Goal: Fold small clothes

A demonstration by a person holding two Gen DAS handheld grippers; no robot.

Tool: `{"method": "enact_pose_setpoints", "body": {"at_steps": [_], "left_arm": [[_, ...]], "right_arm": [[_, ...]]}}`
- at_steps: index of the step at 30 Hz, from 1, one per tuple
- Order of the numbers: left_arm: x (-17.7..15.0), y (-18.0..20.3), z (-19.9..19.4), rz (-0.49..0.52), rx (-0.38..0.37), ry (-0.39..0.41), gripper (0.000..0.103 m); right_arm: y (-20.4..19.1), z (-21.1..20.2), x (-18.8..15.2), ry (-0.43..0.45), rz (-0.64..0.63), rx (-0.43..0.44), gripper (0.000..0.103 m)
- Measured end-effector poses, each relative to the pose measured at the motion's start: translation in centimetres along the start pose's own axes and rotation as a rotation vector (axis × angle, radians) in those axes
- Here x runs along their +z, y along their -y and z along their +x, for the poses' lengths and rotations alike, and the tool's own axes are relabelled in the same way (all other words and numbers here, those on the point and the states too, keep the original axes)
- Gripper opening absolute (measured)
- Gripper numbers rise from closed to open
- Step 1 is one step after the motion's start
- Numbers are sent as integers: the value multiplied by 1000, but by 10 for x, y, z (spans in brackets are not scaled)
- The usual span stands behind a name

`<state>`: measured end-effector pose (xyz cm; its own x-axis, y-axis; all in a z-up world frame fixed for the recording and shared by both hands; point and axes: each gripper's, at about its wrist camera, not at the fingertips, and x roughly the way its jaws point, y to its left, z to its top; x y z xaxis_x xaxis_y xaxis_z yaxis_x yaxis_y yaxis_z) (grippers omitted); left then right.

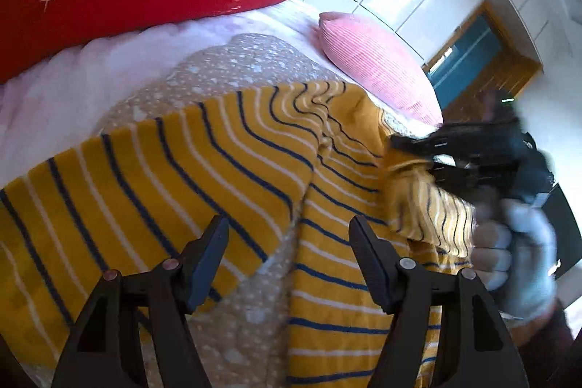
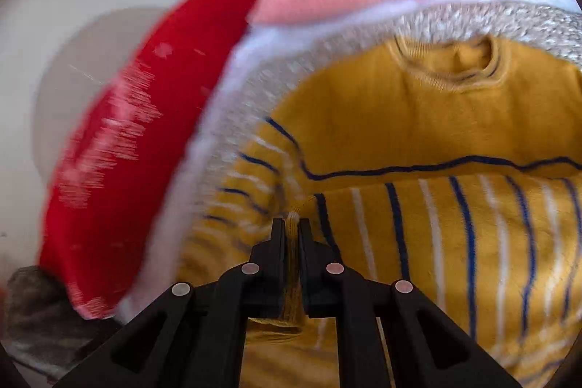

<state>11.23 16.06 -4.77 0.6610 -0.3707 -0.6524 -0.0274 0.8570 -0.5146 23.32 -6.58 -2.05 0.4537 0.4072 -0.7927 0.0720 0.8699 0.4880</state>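
The right claw [image 2: 289, 230] was clamped on the sleeve cuff [image 2: 293, 219], carrying it over the sweater [image 1: 345, 279] lying on the bed [image 1: 236, 60], collar [image 2: 451, 64] straight ahead, while the left claw [image 1: 287, 239] hung apart, empty, above its near sleeve.

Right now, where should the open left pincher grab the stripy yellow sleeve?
Probably the sleeve's cuff end, coming from above. It lies flat and spread across the speckled blanket, so the open left gripper can pinch its edge. The right gripper already clamps the sweater.
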Motion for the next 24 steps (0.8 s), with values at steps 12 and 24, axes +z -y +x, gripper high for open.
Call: {"method": "enact_pose_setpoints", "body": {"at_steps": [12, 24], "left_arm": [[-2, 9, -5, 29, 0, 6, 68], [26, 69, 34, 77, 3, -91, 72]], "right_arm": [[-3, 14, -3, -34, -53, -41, 40], [139, -144, -35, 162, 66, -312, 46]]}}
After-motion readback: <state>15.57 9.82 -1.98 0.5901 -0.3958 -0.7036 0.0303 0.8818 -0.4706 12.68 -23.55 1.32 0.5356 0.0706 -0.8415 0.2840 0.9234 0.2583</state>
